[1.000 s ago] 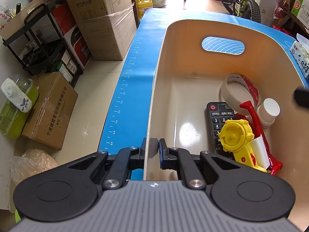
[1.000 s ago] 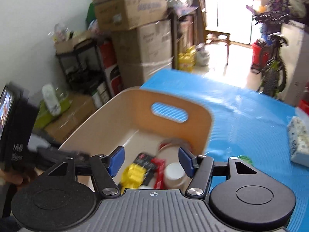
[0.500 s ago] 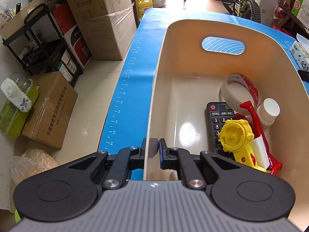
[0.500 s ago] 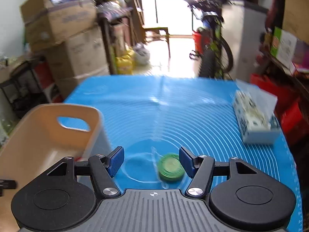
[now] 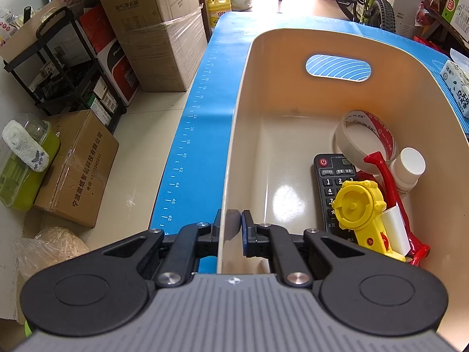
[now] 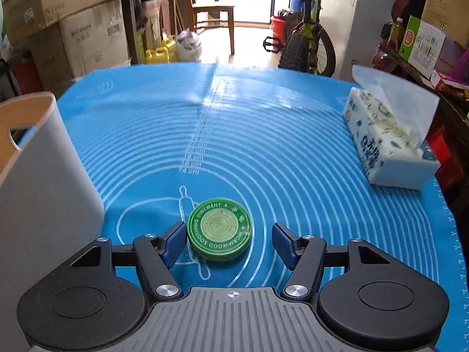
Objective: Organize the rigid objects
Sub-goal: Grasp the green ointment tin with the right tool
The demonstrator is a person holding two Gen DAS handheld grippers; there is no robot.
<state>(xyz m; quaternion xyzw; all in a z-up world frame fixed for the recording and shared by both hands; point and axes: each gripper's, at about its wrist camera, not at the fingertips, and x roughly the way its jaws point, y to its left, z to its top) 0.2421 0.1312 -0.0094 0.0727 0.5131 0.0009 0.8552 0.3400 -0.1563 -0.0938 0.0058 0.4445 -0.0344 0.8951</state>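
Note:
My left gripper (image 5: 233, 226) is shut on the near rim of the beige bin (image 5: 234, 135), one finger inside and one outside. In the bin lie a tape roll (image 5: 366, 138), a black remote (image 5: 329, 187), a yellow toy (image 5: 360, 208), a red tool (image 5: 387, 176) and a white bottle (image 5: 409, 168). My right gripper (image 6: 230, 243) is open and low over the blue mat (image 6: 263, 135). A round green ointment tin (image 6: 219, 230) sits between its fingers, close to the left pad (image 6: 173, 242). The bin's outer wall (image 6: 44, 193) stands at the left.
A tissue pack (image 6: 387, 143) lies at the mat's right edge and also shows in the left wrist view (image 5: 457, 88). Cardboard boxes (image 5: 152, 29), a black shelf (image 5: 64, 67) and a bicycle (image 6: 307, 47) stand on the floor around the table.
My right gripper has swung from over the bin to the right and come down around the green tin, still open. My left gripper has kept its hold on the bin rim.

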